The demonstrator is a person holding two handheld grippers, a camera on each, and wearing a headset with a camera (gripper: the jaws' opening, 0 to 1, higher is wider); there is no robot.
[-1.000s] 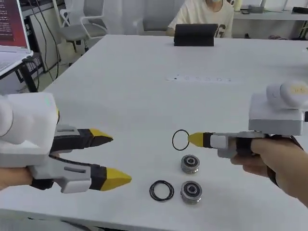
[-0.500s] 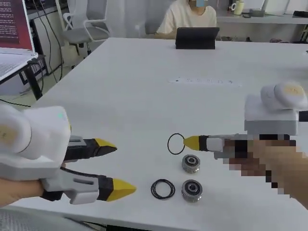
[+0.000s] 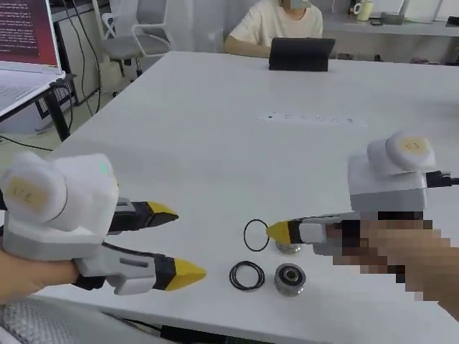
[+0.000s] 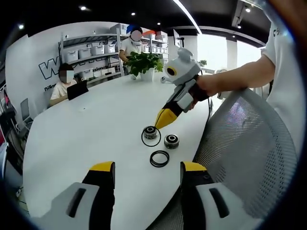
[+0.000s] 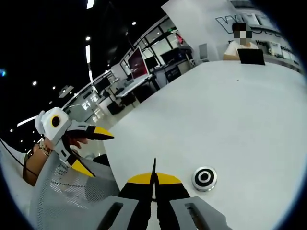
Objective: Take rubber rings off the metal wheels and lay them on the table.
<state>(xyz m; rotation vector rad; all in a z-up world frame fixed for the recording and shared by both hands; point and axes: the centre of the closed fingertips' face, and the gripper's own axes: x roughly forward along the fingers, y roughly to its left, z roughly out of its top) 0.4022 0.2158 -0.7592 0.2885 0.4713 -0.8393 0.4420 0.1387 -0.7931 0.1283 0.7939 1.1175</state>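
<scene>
- Your right tool [image 3: 276, 231] has dropped lower, jaws pinched on a thin black rubber ring [image 3: 256, 235] hanging upright beside the far metal wheel [image 3: 288, 249].
- Your left tool [image 3: 188, 242] gapes wide, empty.

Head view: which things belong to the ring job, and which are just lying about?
Job: held ring, laid rings, front wheel, back wheel, right gripper, left gripper.
Lying about: black tablet, laptop, mug.

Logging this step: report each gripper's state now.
Left gripper: open, holding nothing.
Right gripper: closed on a rubber ring.
</scene>
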